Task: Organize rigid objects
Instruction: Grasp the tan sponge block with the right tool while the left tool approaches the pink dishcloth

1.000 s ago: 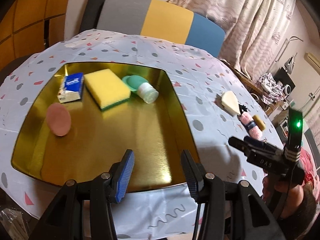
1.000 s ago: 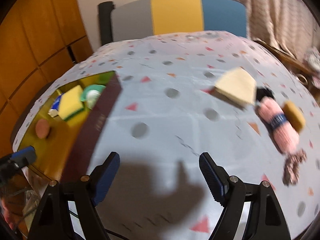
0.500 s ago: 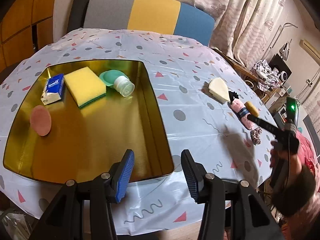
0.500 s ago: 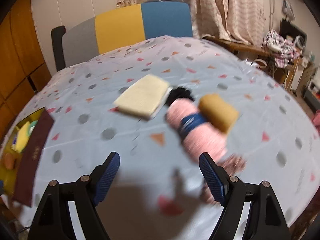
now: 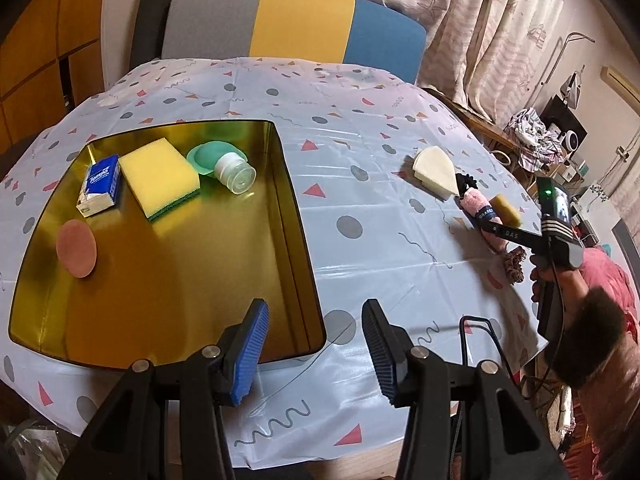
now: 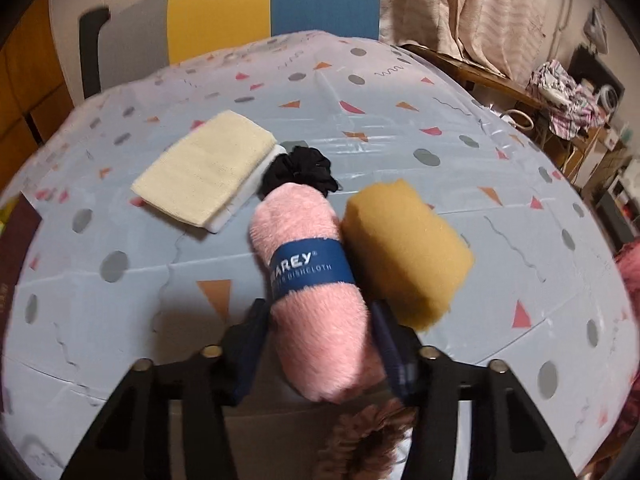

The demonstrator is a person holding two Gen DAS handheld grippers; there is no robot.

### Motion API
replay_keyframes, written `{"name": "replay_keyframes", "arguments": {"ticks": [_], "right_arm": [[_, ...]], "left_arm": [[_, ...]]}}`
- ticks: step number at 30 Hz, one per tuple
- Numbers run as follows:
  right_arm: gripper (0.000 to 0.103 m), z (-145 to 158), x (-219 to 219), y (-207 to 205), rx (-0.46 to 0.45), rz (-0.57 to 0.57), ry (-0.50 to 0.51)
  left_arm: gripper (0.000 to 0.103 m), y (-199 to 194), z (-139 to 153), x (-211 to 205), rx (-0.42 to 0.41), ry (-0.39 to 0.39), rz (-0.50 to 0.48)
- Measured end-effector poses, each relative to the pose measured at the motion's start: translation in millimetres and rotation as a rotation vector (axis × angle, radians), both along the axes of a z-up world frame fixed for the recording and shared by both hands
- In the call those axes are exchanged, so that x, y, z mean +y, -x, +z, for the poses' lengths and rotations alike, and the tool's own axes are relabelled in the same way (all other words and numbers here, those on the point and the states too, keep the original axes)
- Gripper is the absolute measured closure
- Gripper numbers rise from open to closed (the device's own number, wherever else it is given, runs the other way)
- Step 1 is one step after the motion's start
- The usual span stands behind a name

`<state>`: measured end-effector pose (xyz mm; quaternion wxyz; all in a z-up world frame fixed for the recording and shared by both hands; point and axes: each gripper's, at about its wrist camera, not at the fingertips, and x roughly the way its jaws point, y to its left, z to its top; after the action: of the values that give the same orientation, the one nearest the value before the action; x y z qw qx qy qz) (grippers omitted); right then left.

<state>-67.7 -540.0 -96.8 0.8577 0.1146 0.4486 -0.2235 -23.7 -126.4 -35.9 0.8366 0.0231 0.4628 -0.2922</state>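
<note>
Left wrist view: the left gripper point(image 5: 316, 344) hangs empty with jaws apart over the near rim of the gold tray point(image 5: 296, 216), which holds a tissue pack point(image 5: 100, 186), sponge point(image 5: 160, 178), bottle point(image 5: 234, 170) and pink disc point(image 5: 76, 248).

Right wrist view: the right gripper point(image 6: 320, 348) has just been closing and its pads press the pink cloth roll point(image 6: 316, 296) lying on the table point(image 6: 400, 120), beside an ochre roll point(image 6: 404, 248) and cream cloth point(image 6: 204, 168). The step looks like a pick-up; next comes a lift clear of its neighbours.
</note>
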Motion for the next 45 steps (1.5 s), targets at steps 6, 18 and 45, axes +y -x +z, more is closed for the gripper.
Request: {"name": "replay_keyframes", "arguments": {"ticks": [6,18,45], "right_arm": [[0.064,13,47,7,-0.118,0.094,-0.091],[0.022,45,50,43,-0.277,0.035,-0.023],[0.057,2,-70,51,-0.328,-0.194,-0.187]], "left_arm": [[0.054,-1,-2,-16,0.011,-0.012,-0.024],[0.054,1,3,-38,0.004,-0.012,-0.054],[0.054,-3,12,-97,-0.034,-0.072,-0.131]]}}
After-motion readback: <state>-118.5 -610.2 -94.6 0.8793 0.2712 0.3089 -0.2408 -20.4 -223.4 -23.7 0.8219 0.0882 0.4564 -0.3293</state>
